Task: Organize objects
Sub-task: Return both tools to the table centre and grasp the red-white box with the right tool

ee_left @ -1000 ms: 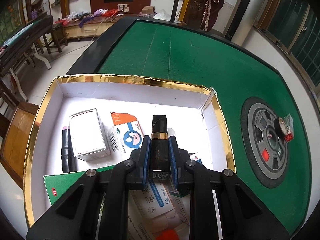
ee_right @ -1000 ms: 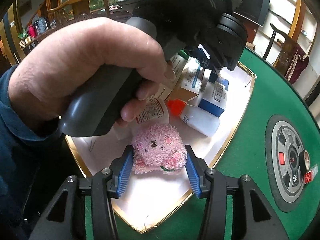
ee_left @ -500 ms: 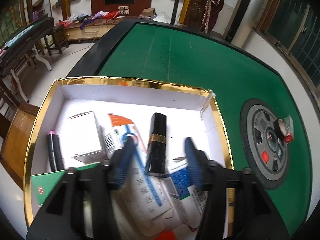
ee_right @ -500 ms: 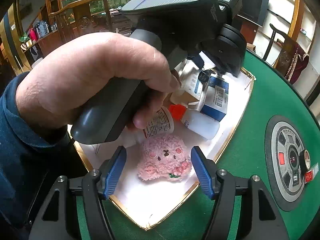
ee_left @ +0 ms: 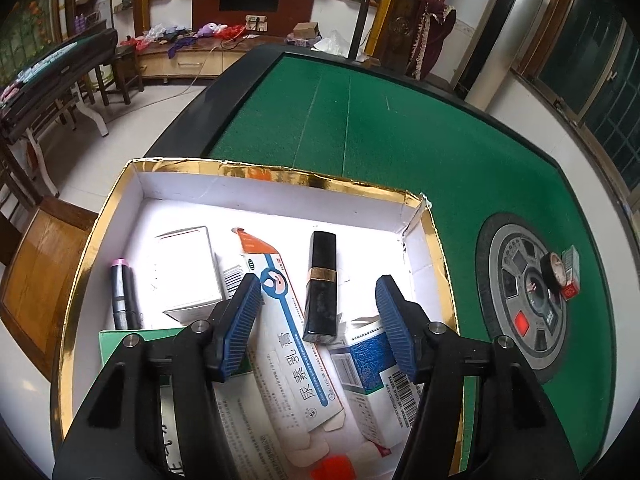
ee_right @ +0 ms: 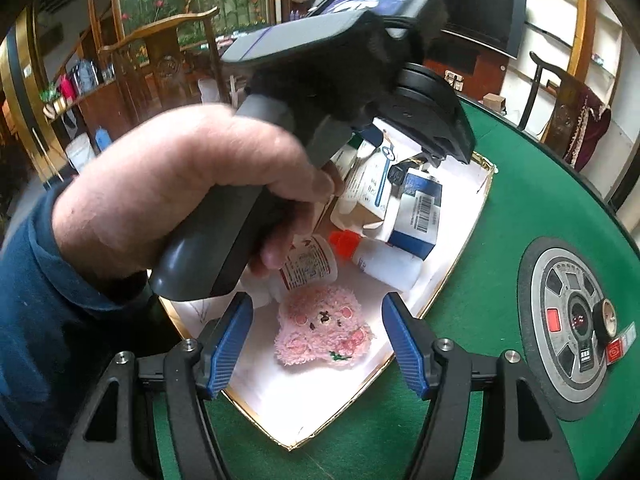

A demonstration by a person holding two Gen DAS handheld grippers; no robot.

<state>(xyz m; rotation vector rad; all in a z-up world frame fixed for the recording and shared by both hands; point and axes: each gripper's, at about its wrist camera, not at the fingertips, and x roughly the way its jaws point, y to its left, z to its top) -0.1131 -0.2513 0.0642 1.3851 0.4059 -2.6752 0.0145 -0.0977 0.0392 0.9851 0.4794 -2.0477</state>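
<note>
A white box with a gold rim (ee_left: 272, 173) sits on the green table and holds several items. A black lipstick with a gold band (ee_left: 320, 285) lies in it on medicine cartons. My left gripper (ee_left: 317, 312) is open and empty above the lipstick. In the right wrist view a pink plush toy (ee_right: 323, 331) lies in the box's near corner (ee_right: 296, 446). My right gripper (ee_right: 317, 340) is open and empty just above the toy. The hand holding the left gripper fills the upper left of that view and hides part of the box.
In the box lie a white carton (ee_left: 188, 270), a long blue-and-white carton (ee_left: 288, 344), a dark tube with a pink end (ee_left: 122, 296), a green box (ee_left: 120, 344) and an orange-capped bottle (ee_right: 376, 256). A grey round panel (ee_left: 528, 300) with a tape roll (ee_left: 554, 276) lies right.
My left gripper has opened, let go of the black lipstick in the box and drawn back. My right gripper has opened off the pink plush toy and lifted slightly.
</note>
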